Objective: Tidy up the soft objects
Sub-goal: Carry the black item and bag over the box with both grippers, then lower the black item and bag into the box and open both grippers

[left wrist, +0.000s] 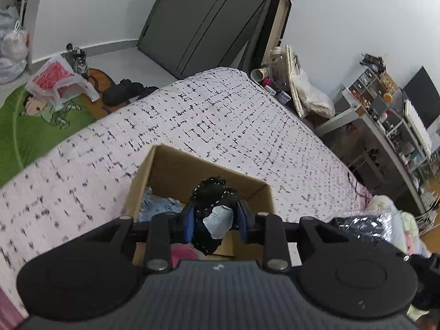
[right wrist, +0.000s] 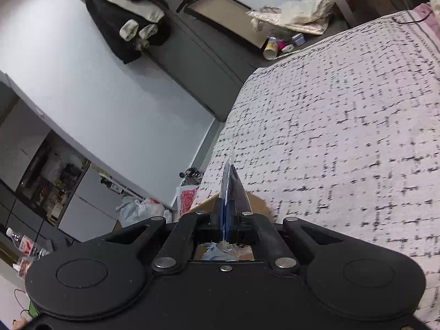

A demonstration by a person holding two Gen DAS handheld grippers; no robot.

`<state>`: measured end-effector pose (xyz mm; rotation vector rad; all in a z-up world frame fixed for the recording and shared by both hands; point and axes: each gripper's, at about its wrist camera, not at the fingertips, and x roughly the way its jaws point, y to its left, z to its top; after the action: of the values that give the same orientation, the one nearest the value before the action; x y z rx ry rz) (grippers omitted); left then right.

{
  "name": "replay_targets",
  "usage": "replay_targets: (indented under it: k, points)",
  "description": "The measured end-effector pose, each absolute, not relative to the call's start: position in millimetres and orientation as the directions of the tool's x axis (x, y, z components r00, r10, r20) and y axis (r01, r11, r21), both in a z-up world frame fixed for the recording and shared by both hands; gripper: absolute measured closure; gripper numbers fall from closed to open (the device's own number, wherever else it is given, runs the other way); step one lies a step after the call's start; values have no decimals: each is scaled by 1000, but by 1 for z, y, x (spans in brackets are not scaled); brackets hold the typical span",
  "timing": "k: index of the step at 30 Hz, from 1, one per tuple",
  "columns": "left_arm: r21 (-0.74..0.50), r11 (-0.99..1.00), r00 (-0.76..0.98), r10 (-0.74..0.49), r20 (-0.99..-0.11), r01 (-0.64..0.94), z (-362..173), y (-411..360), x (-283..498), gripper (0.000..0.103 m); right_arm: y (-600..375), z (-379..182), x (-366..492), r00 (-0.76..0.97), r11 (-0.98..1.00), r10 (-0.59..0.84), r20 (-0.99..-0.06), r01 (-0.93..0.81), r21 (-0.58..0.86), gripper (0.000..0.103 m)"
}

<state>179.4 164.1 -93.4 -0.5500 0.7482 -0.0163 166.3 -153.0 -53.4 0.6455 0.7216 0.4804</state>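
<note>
My left gripper (left wrist: 214, 220) is shut on a black bundle of cloth with white stitching and a pale grey patch (left wrist: 213, 206), held over an open cardboard box (left wrist: 176, 165) on the bed. Inside the box lie light blue cloth (left wrist: 156, 206) and something pink (left wrist: 183, 253). My right gripper (right wrist: 229, 192) is shut on the thin edge of a clear plastic wrapper (right wrist: 230, 170) with a dark item in it, above the box's corner (right wrist: 203, 203). Light blue cloth (right wrist: 217, 251) shows beneath it.
The bed has a white cover with black dashes (left wrist: 220, 115). A pile of bagged clothes (left wrist: 368, 225) lies at its right end. A green rug (left wrist: 33, 126) and plastic bags (left wrist: 55, 79) lie on the floor. A cluttered desk (left wrist: 385, 121) stands to the right.
</note>
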Motion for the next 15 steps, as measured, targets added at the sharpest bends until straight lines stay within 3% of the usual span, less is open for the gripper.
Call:
replay_targets:
  k: [11, 15]
  points:
    - [-481, 856, 733, -202, -649, -190, -103, 178, 187, 72, -114, -60, 174, 619, 705, 629, -469, -201, 680, 101]
    - [-510, 836, 729, -218, -649, -204, -105, 181, 188, 53, -100, -61, 172, 599, 707, 642, -479, -220, 672, 94]
